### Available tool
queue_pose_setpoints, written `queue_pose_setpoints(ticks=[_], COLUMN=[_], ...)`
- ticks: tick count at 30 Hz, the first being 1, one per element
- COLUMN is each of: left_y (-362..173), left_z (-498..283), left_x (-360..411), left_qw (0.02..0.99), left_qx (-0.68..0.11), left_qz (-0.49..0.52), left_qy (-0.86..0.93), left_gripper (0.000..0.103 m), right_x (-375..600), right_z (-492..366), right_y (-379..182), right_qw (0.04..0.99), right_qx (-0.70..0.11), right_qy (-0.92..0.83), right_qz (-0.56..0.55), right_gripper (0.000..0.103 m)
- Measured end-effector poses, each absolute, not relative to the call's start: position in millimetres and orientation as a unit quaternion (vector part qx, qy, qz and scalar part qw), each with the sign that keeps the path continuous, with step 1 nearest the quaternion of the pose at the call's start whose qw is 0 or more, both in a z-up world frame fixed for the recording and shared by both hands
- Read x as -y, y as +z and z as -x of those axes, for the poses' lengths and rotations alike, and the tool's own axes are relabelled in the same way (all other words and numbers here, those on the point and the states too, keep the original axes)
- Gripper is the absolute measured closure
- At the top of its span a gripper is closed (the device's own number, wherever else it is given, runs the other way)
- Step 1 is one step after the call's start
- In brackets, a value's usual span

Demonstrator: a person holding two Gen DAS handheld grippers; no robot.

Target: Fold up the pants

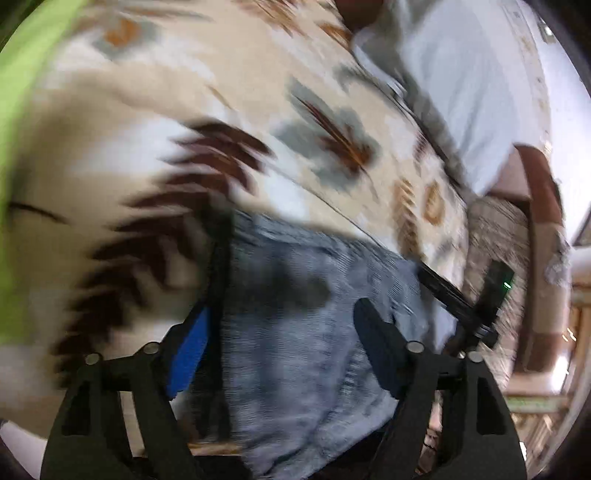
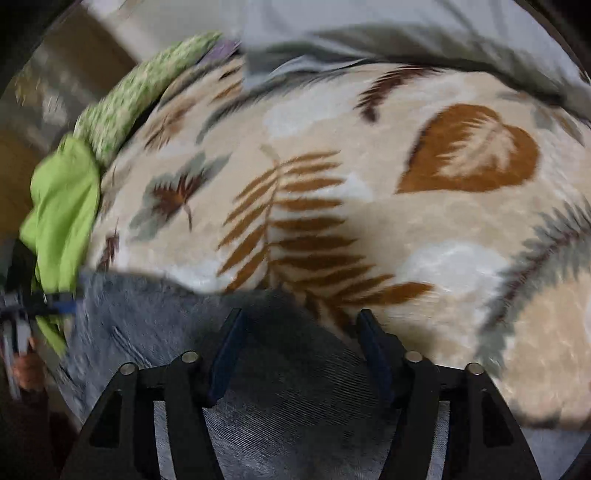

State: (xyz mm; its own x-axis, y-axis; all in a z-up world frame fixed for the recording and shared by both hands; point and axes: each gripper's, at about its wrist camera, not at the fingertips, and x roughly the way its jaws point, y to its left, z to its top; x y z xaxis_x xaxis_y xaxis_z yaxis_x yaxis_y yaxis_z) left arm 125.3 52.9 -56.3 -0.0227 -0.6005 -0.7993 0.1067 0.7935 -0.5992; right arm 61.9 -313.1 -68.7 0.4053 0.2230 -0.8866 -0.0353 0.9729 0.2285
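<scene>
Both views are motion-blurred, so read this entry with that caveat.

Progress: the pants [image 1: 295,332], faded grey-blue denim, lie on the blanket [image 1: 155,122] directly under both of your grippers. In the left wrist view they fill the frame from centre to 6 o'clock; in the right wrist view they run from 6 o'clock out to 9 o'clock. They look bunched into a compact mass, so at least one fold is probably in, but I cannot tell from this blur how many layers there are or whether the edges line up. Squaring and flattening likely remain.

Grippers: your left gripper [image 1: 284,332] has its fingers [image 1: 188,350] spread wide, denim below them and none pinched. Your right gripper [image 2: 299,343] also shows its fingers [image 2: 229,350] standing apart over the cloth, nothing clamped that I can see.

Surface: a plush cream blanket printed with brown fern and leaf shapes, soft, with no hard edge to crease against.

Room: a bright green garment [image 2: 62,206] sits at 9 o'clock in the right view. A pale grey sheet [image 2: 406,29] lies at 12 o'clock. In the left view, a wooden bed frame [image 1: 543,221] is at 3 o'clock.
</scene>
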Motion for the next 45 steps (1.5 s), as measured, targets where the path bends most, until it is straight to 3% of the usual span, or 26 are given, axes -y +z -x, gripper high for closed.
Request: queue_pose_setpoints(ticks=[1,2,5,8,14,16,18,20,22,24,31,38,42,45], left_y=[-51,-45,-25,-34,-48,-37,-27,-22,-20,-19,-27,-30,-35,-45], left_z=[-124,-124,-127,-138,-146,-142,-137,-131,-121,-106,-56,-40,-55,-64], left_x=[-44,-38,-22,-11,-25,-34,-43,-55,-57,-62,-79,-74,-70,-69], left_qw=[0.678,0.685,0.725,0.741,0.730,0.740,0.742,0.736,0.733,0.731,0.705,0.702,0.703,0.698], left_qx=[-0.660,-0.652,-0.614,-0.620,-0.639,-0.625,-0.618,-0.620,-0.617,-0.618,-0.633,-0.635,-0.640,-0.648], left_qz=[0.172,0.162,0.131,0.081,0.093,0.094,0.101,0.120,0.129,0.121,0.143,0.142,0.144,0.148], left_qy=[-0.274,-0.282,-0.283,-0.243,-0.226,-0.229,-0.237,-0.244,-0.255,-0.263,-0.287,-0.288,-0.274,-0.267], left_gripper=[0.060,0.080,0.082,0.083,0.083,0.083,0.077,0.057,0.052,0.051,0.042,0.042,0.040,0.039], right_x=[305,300,301,306,310,318,325,335,342,344,321,268,203,162], right_z=[-61,-61,-62,-73,-73,-68,-61,-51,-39,-26,12,54,70,69], right_y=[-62,-53,-31,-47,-74,-66,-56,-46,-38,-33,-32,-29,-41,-72], right_qw=[0.837,0.844,0.864,0.853,0.847,0.851,0.856,0.858,0.860,0.861,0.856,0.821,0.758,0.692], right_qx=[-0.539,-0.530,-0.502,-0.520,-0.530,-0.521,-0.507,-0.496,-0.481,-0.475,-0.481,-0.494,-0.534,-0.586], right_qy=[0.075,0.068,0.050,0.033,-0.001,0.003,0.009,0.013,0.022,0.028,0.052,0.144,0.246,0.276], right_qz=[-0.057,-0.032,-0.016,-0.019,-0.036,-0.069,-0.097,-0.133,-0.168,-0.182,-0.183,-0.247,-0.283,-0.319], right_gripper=[0.099,0.101,0.102,0.102,0.103,0.098,0.098,0.089,0.071,0.065,0.063,0.058,0.039,0.038])
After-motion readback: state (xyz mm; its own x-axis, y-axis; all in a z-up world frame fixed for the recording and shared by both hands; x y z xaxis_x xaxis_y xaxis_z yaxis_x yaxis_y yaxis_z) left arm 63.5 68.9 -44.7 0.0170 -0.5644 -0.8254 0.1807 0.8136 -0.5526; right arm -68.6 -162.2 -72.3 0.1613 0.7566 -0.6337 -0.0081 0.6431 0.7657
